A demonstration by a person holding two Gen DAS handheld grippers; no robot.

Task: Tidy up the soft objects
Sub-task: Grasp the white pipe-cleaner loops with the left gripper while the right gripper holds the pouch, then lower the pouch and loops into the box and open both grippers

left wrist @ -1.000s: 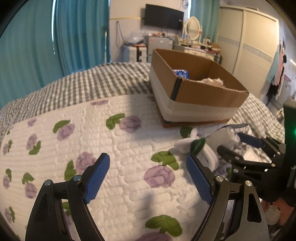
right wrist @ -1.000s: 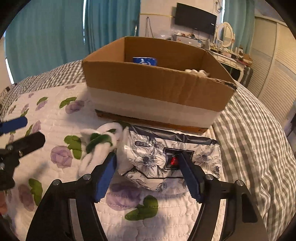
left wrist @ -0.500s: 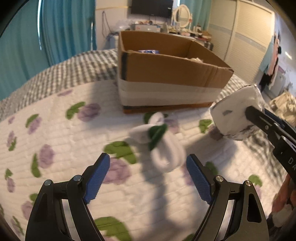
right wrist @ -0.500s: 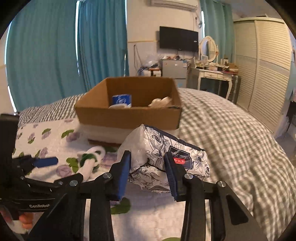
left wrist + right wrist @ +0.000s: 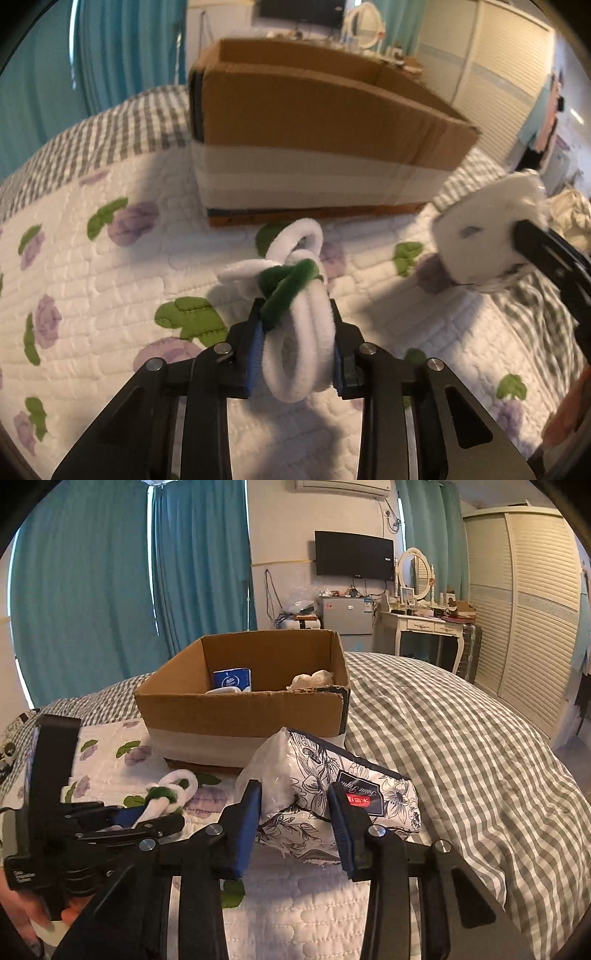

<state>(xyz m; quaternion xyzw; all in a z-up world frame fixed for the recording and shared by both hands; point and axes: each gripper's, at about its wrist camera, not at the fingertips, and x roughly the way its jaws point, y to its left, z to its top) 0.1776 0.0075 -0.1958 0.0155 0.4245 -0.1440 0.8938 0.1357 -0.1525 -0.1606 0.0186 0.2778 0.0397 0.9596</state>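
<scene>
In the left wrist view, the left gripper [image 5: 295,347] is seen with its blue-padded fingers [image 5: 255,349] drawn in narrow against a bundle of white fuzzy loops [image 5: 299,332] tied with a green fuzzy band [image 5: 286,286]. The bundle is pinched at its lower loops, while the upper loops stand clear of the fingers above the floral quilt [image 5: 110,295]. Whether the bundle is lifted off the quilt or resting on it cannot be told from this angle. A cardboard box [image 5: 314,147], banded in pale tape along its lower wall, is set just beyond the bundle on the quilt. At the right edge, the white end of a tissue pack [image 5: 480,236] is seen held in the black fingers of the right gripper [image 5: 546,254], raised above the bed.

In the right wrist view, the right gripper [image 5: 293,825] is closed onto the tissue pack [image 5: 332,797], a soft floral-printed packet with a dark label, which is gripped at its crinkled plastic end. The pack is held above the quilt [image 5: 295,904], near the front wall of the cardboard box [image 5: 240,716]. Inside the box, a blue packet [image 5: 232,680] and a pale crumpled item [image 5: 312,679] are visible. To the left, the left gripper [image 5: 147,818] is seen with the white fuzzy loops [image 5: 173,790] between its fingers. A grey checked bedspread [image 5: 461,757] is spread to the right.
</scene>
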